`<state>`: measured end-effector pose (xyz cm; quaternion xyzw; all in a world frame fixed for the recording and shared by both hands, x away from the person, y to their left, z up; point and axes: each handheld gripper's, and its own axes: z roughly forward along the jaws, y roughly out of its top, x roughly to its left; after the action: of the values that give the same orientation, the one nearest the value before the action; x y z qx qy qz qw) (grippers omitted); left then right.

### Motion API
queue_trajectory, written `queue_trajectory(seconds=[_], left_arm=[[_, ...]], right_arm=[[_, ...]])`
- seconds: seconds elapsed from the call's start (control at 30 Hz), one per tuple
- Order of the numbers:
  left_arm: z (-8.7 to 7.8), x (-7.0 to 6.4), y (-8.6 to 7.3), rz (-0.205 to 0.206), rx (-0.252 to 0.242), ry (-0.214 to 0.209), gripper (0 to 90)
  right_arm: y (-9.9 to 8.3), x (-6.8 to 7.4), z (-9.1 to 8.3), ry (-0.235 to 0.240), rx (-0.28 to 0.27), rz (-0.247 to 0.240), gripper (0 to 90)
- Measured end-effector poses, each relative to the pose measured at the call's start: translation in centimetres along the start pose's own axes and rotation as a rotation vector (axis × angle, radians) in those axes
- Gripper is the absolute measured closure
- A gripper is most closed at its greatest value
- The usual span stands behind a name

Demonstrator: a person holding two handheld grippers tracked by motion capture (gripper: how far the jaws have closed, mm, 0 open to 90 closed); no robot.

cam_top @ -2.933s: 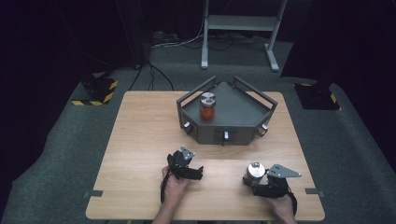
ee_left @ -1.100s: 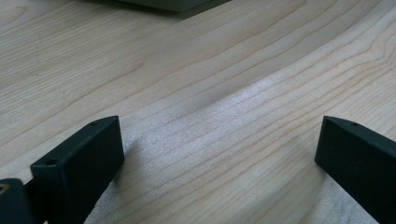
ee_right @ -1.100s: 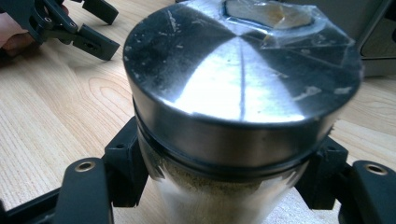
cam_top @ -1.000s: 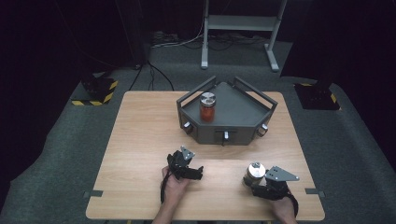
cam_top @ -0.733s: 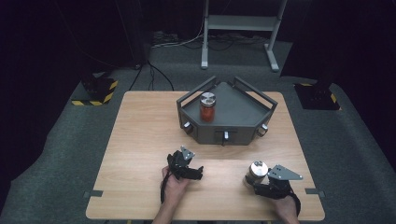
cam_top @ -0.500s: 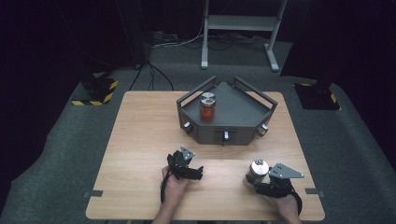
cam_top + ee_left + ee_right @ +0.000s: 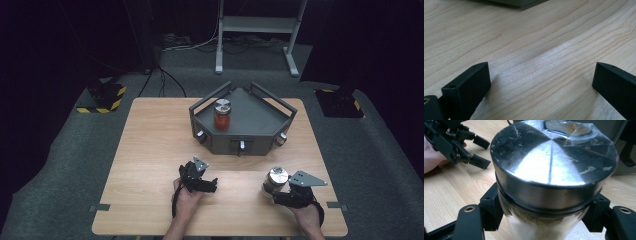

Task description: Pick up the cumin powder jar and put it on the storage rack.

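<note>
Two grippers: the right gripper (image 7: 544, 220) clamps a steel-lidded jar (image 7: 552, 170), while the left gripper (image 7: 541, 85) rests on the table (image 7: 536, 37) with jaws spread.

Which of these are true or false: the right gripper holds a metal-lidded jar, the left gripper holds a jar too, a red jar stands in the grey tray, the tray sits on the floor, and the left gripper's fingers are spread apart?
1. The right gripper is closed on the metal-lidded jar. True.
2. The left gripper holds a jar too. False: bare wood lies between its fingers.
3. A red jar stands in the grey tray. True.
4. The tray sits on the floor. False: it stands on the wooden table, at its far side.
5. The left gripper's fingers are spread apart. True.
</note>
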<state>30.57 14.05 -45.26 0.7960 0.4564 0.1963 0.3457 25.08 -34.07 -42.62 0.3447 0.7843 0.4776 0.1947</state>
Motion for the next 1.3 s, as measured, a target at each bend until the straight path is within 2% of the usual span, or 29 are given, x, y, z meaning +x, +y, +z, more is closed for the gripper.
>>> queue_trajectory(seconds=[0.57,0.9,1.3], left_arm=[[0.0,0.0,0.0,0.0,0.0,0.0,1.8],[0.0,0.0,0.0,0.0,0.0,0.0,1.8],[0.0,0.0,0.0,0.001,0.0,0.0,1.8]], right_arm=[[2.1,-1.2,0.0,0.022,-0.014,0.022,31.5],[3.6,-2.6,-0.1,0.033,-0.024,0.043,31.5],[6.2,-4.0,0.4,0.029,-0.013,0.024,31.5]])
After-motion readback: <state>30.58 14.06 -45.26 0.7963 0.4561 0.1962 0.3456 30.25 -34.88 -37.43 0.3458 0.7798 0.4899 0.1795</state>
